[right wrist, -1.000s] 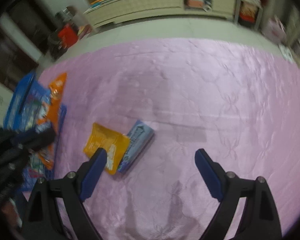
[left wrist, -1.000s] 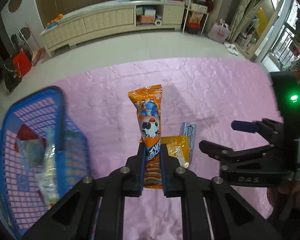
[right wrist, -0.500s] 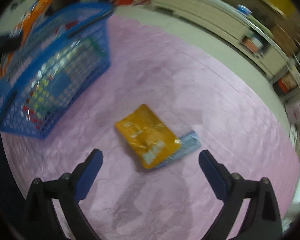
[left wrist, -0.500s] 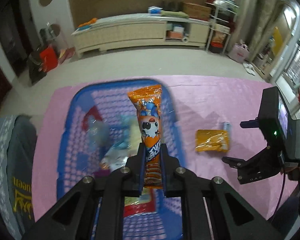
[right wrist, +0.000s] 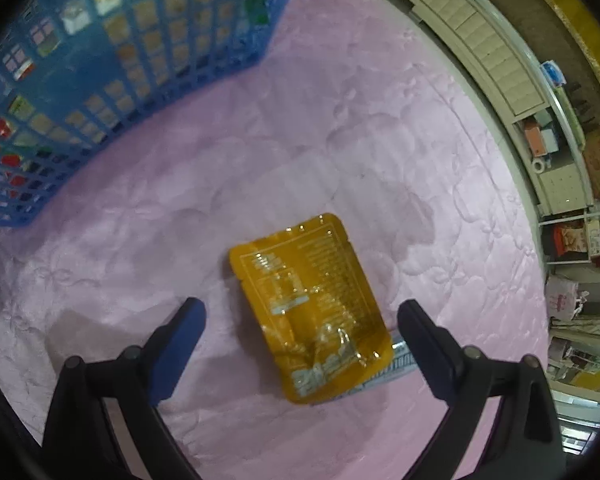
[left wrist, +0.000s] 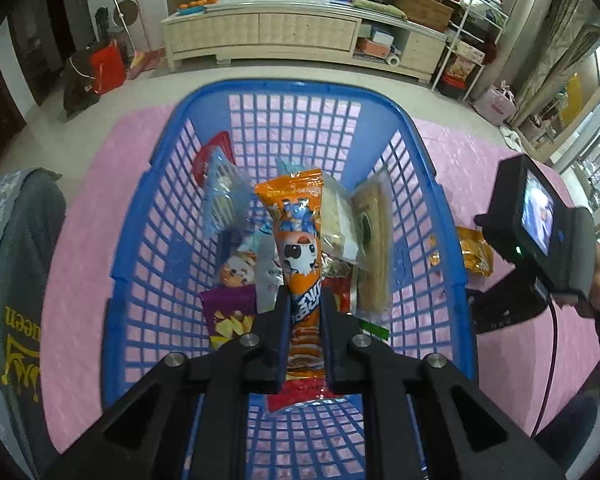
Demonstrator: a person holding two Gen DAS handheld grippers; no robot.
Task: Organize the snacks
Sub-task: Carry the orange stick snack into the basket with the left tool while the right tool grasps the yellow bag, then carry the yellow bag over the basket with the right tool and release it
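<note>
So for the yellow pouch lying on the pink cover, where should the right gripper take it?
The yellow pouch lies flat, partly over a grey-blue packet. Judging by that, the open right gripper should come from above and pinch across its short width, near the free upper end.

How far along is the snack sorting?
Several packets already lie in the blue basket. The left gripper holds the orange snack stick above it, unreleased. The yellow packet and the blue-grey packet beneath it remain on the mat, framed by the open right gripper.
</note>
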